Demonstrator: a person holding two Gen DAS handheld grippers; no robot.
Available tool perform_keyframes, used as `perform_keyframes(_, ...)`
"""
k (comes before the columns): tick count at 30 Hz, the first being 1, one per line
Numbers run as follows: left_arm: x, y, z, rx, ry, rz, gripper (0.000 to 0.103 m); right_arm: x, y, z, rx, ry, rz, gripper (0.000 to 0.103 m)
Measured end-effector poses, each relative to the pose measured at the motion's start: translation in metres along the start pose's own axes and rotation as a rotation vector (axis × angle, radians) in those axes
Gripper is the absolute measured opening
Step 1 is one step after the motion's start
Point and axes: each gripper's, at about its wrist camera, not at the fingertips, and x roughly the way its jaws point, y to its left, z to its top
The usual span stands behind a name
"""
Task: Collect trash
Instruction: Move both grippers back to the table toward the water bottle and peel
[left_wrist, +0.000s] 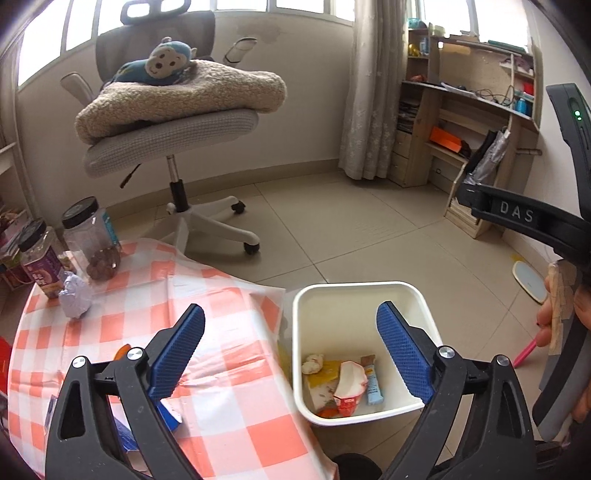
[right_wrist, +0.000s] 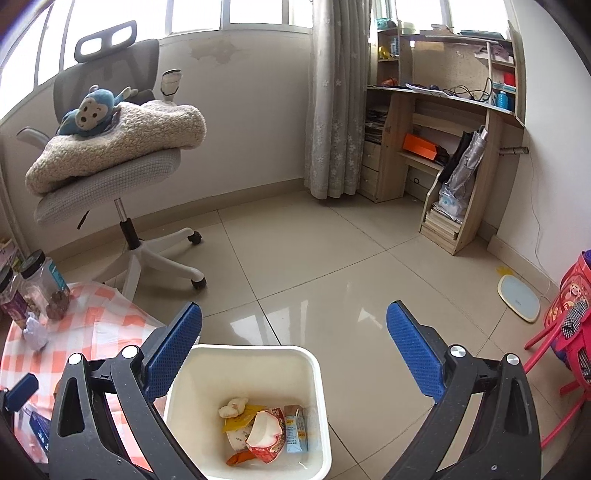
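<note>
A white bin (left_wrist: 354, 286) (right_wrist: 251, 349) stands on the floor against the table edge. In it lie a red-and-white crumpled cup (left_wrist: 349, 384) (right_wrist: 264, 435), a blue wrapper (left_wrist: 372, 384) (right_wrist: 295, 428) and a beige paper wad (left_wrist: 313, 363) (right_wrist: 232, 404). My left gripper (left_wrist: 290, 312) is open and empty, spanning the table edge and the bin. My right gripper (right_wrist: 294, 309) is open and empty above the bin. A crumpled white paper ball (left_wrist: 75, 297) (right_wrist: 35, 332) rests on the checked tablecloth (left_wrist: 229, 406) (right_wrist: 92, 332). A blue-and-white packet (left_wrist: 171, 417) lies under the left finger.
Two dark-lidded jars (left_wrist: 90, 240) (right_wrist: 44, 288) stand at the table's far left. Behind are an office chair (left_wrist: 177, 125) (right_wrist: 110, 166) with a blanket and toy monkey, and a wooden desk (right_wrist: 443, 110). A red child's chair (right_wrist: 569, 314) and a floor scale (right_wrist: 519, 299) sit on the right.
</note>
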Motion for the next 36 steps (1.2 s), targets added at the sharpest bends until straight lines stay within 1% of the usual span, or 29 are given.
perform_keyframes(4, -0.001, 0.027, -0.005, -0.032, 0.008, 0.067, 0.093, -0.002, 0.026, -0.006, -0.076, 0.005, 0.021, 0.096)
perform_keyframes(12, -0.01, 0.081, -0.015, -0.082, 0.018, 0.154, 0.094, -0.005, 0.075, -0.017, -0.182, 0.038, 0.087, 0.096)
perform_keyframes(19, -0.016, 0.128, -0.028, -0.131, 0.065, 0.212, 0.094, -0.006, 0.134, -0.032, -0.313, 0.075, 0.151, 0.096)
perform_keyframes(23, -0.019, 0.155, -0.035, -0.148, 0.094, 0.243, 0.094, -0.007, 0.166, -0.038, -0.354, 0.106, 0.202, 0.096)
perform_keyframes(27, -0.015, 0.189, -0.043, -0.161, 0.162, 0.283, 0.094, -0.005, 0.196, -0.041, -0.364, 0.154, 0.26, 0.096)
perform_keyframes(30, -0.011, 0.219, -0.051, -0.172, 0.228, 0.306, 0.094, -0.005, 0.22, -0.045, -0.387, 0.177, 0.292, 0.096)
perform_keyframes(34, -0.005, 0.261, -0.067, -0.22, 0.338, 0.299, 0.094, -0.006, 0.249, -0.056, -0.44, 0.194, 0.319, 0.096)
perform_keyframes(36, -0.001, 0.279, -0.074, -0.247, 0.391, 0.284, 0.093, -0.004, 0.263, -0.061, -0.467, 0.212, 0.329, 0.096)
